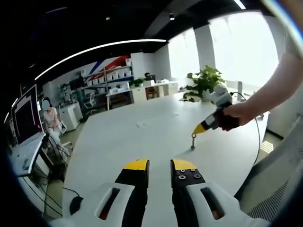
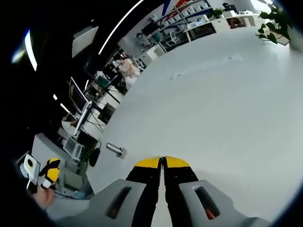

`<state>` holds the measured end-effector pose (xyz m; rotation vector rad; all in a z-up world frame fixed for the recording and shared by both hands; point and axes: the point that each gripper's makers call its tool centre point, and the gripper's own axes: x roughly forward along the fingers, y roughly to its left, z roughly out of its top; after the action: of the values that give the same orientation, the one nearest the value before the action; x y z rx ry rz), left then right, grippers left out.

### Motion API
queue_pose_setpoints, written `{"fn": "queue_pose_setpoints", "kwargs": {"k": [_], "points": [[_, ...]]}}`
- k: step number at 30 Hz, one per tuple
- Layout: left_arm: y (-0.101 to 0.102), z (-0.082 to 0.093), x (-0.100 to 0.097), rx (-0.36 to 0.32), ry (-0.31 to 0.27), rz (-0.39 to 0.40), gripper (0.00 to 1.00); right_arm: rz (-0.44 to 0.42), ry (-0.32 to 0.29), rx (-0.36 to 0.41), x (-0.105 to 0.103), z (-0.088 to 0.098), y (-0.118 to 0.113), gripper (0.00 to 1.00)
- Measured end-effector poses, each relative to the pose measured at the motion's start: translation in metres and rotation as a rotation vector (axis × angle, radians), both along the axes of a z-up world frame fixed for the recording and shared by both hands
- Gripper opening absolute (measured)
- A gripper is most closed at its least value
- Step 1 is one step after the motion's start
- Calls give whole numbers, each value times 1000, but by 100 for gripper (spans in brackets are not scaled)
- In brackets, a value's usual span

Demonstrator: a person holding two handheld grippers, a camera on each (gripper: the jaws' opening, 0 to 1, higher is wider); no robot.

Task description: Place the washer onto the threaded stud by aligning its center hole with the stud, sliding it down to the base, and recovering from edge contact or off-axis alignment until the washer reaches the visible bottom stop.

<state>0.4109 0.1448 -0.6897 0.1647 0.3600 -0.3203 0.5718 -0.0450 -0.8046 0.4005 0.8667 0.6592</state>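
**Tongs poised beside the stud**

Right tongs (image 1: 198, 128), tips pressed together, hover just above the threaded stud (image 1: 193, 141) on the bench (image 1: 142, 132), likely lining up; any washer between them is too small to see. Left tongs (image 1: 159, 166) wait narrowly parted, empty.

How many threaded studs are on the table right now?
1. The threaded stud stands on the white table, just below the right gripper in the left gripper view. More could lie outside both views.
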Motion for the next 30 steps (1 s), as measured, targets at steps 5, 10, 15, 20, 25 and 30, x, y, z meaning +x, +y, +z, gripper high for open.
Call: {"fn": "queue_pose_setpoints", "kwargs": {"k": [5,10,15,20,25,30], "points": [[0,0,0,0,1,0,16,-8,6,13,0,-1,0,5],[0,-1,0,0,3,0,16,-10,8,8,0,-2,-1,5],[0,-1,0,1,4,0,16,-30,16,17,0,-4,-5,5],[-1,-1,0,-2,5,-1,16,-32,20,14,-1,-6,-6,5],[0,-2,0,1,6,-2,16,-9,-12,-13,1,-4,-4,6],[-1,-2,0,3,6,-3,16,12,-6,-24,-1,-8,1,7]]}}
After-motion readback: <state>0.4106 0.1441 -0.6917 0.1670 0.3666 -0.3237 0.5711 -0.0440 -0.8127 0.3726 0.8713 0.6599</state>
